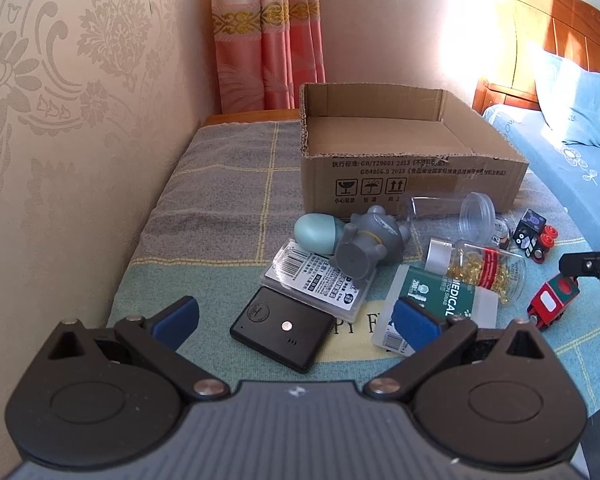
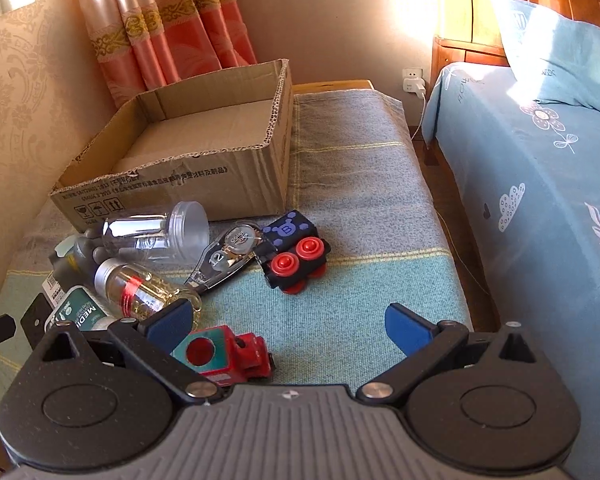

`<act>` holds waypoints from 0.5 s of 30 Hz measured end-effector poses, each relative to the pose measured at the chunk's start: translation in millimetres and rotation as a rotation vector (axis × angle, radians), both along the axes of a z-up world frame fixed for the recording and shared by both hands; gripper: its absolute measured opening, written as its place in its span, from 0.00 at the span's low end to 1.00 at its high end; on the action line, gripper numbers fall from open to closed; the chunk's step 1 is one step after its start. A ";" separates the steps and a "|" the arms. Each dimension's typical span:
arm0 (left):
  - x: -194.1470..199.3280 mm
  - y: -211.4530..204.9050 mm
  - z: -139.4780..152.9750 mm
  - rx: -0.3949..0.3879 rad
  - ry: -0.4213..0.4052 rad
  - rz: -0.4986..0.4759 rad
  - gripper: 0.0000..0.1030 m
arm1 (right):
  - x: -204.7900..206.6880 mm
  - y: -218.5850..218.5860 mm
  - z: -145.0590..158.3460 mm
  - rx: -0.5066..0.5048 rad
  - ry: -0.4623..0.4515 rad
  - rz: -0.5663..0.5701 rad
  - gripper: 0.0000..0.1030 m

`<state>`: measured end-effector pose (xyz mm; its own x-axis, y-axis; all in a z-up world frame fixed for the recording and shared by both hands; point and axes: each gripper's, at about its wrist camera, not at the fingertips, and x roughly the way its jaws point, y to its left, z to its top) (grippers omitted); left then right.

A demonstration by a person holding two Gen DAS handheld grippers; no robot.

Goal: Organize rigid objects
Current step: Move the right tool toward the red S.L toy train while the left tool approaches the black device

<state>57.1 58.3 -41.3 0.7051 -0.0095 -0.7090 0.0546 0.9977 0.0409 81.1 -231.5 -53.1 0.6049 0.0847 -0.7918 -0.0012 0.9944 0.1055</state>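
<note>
An open, empty cardboard box stands at the back of a blanket-covered table. In front of it lie a black flat device, a clear card case, a grey figurine, a teal egg, a capsule bottle, a clear jar, a green medical swab box, a black toy wagon and a red toy train. My left gripper is open above the black device. My right gripper is open, just beyond the red train.
A correction-tape dispenser lies beside the black wagon. A wall runs along the left and pink curtains hang behind. A bed with blue bedding is at the right, across a narrow gap.
</note>
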 end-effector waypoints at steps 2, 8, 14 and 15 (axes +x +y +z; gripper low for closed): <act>-3.2 1.3 1.2 0.004 -0.003 0.003 1.00 | -7.2 4.1 0.2 -0.012 -0.010 0.030 1.00; -3.8 4.1 0.0 0.021 -0.002 0.019 1.00 | -27.1 -13.1 -6.7 -0.010 -0.007 0.009 1.00; -8.5 2.0 -3.2 0.035 0.005 0.011 1.00 | -52.4 -20.0 -18.4 -0.088 0.043 0.020 1.00; -9.1 1.7 -4.1 0.039 0.006 0.008 1.00 | -56.8 -20.5 -20.4 -0.106 0.047 0.024 1.00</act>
<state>48.0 60.0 -45.3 0.7008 0.0238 -0.7130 0.0467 0.9958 0.0791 24.3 -252.0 -73.5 0.5655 0.0132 -0.8246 -0.0224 0.9997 0.0006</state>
